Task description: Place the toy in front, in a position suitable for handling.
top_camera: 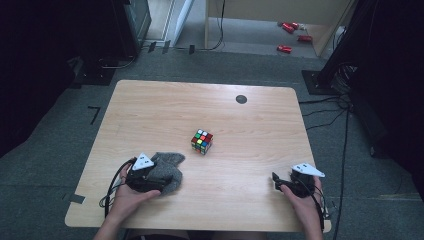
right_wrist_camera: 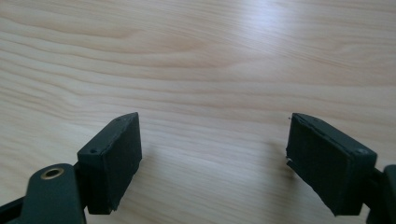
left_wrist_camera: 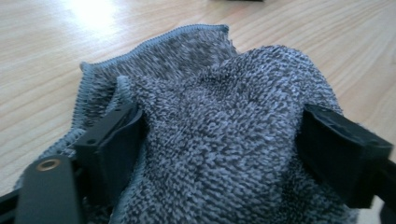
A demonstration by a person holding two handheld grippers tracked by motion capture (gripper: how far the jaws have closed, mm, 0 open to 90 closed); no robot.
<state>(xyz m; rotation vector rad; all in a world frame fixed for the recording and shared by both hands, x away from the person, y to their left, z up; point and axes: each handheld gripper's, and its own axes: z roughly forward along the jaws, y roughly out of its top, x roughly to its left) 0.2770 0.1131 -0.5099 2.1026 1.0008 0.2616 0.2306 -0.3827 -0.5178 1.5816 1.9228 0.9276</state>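
A grey terry cloth [top_camera: 169, 167] lies bunched on the wooden table [top_camera: 250, 150] at the front left. My left gripper [top_camera: 161, 181] is pushed into it from the left. In the left gripper view the cloth [left_wrist_camera: 219, 116] bulges between the two black pads [left_wrist_camera: 116, 144], which stand wide apart and rest against its sides without squeezing it. A scrambled colour cube [top_camera: 202, 141] sits alone at the table's middle, apart from both grippers. My right gripper [top_camera: 276, 181] hovers at the front right, open [right_wrist_camera: 215, 154] over bare wood with nothing between its fingers.
A small black round mark [top_camera: 241, 99] sits near the table's far edge. Cables trail from both grippers off the front edge. Several red objects [top_camera: 290, 37] lie on the floor beyond the table, and dark equipment stands to either side.
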